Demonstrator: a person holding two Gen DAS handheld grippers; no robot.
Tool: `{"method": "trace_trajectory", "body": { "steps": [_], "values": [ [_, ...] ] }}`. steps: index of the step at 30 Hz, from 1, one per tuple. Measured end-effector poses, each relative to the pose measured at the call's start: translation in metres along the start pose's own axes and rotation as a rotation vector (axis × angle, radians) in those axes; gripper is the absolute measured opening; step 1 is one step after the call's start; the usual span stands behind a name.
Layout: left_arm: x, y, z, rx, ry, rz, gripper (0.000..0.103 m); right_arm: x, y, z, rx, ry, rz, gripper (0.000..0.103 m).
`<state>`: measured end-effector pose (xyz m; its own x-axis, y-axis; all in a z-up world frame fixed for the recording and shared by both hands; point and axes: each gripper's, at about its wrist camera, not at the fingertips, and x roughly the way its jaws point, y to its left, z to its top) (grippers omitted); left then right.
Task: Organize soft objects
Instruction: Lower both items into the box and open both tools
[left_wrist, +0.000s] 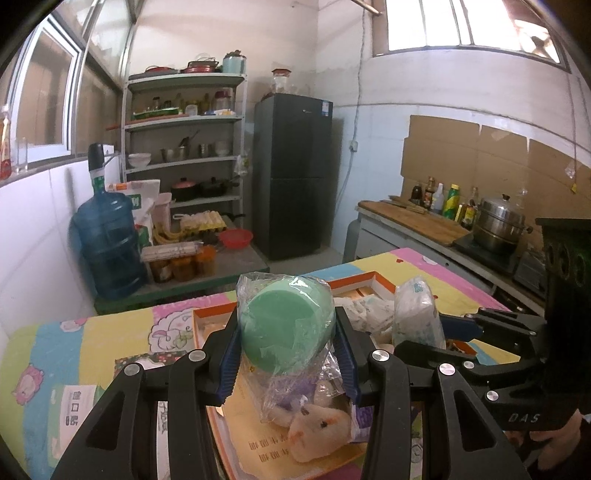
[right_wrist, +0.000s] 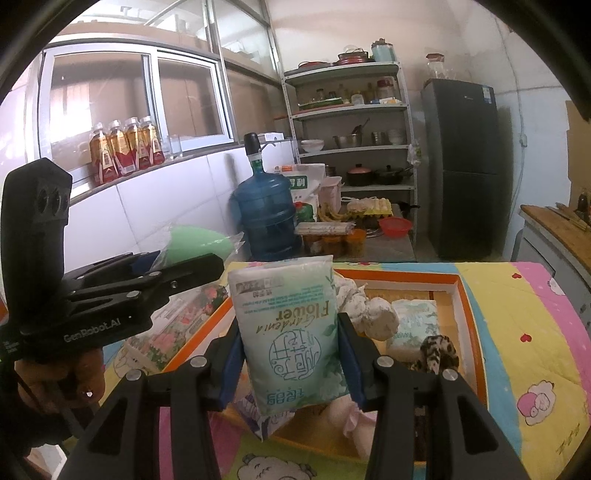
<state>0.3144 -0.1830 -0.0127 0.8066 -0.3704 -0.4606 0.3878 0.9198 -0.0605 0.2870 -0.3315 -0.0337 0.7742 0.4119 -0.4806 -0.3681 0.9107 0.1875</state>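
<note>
My left gripper (left_wrist: 286, 345) is shut on a green sponge wrapped in clear plastic (left_wrist: 284, 325), held above the table. My right gripper (right_wrist: 290, 349) is shut on a pale green tissue pack (right_wrist: 291, 332), also lifted. Both hang over an orange-rimmed open box (right_wrist: 463, 295) that holds a second tissue pack (right_wrist: 415, 325), a crumpled white cloth (right_wrist: 373, 314) and a spotted plush (right_wrist: 437, 350). In the left wrist view the right gripper (left_wrist: 448, 332) carries its tissue pack (left_wrist: 415, 314) at the right. A cream plush toy (left_wrist: 317, 432) lies below my left gripper.
A colourful cartoon cloth (right_wrist: 524, 332) covers the table. Beyond it stand a blue water jug (left_wrist: 107, 243), a metal shelf rack (left_wrist: 184, 140) and a dark fridge (left_wrist: 295, 173). A counter with bottles and a steel steamer pot (left_wrist: 500, 225) runs along the right.
</note>
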Motion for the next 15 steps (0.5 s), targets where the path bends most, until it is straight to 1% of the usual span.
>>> {"method": "trace_trajectory", "body": {
  "steps": [7, 15],
  "values": [
    [0.012, 0.002, 0.002, -0.009, 0.013, -0.001, 0.046, 0.007, -0.001, 0.003, -0.003, 0.006, 0.005, 0.047],
    [0.029, 0.005, 0.001, -0.039, 0.046, -0.014, 0.046, 0.019, -0.004, 0.004, 0.002, 0.025, 0.003, 0.047]
  ]
}}
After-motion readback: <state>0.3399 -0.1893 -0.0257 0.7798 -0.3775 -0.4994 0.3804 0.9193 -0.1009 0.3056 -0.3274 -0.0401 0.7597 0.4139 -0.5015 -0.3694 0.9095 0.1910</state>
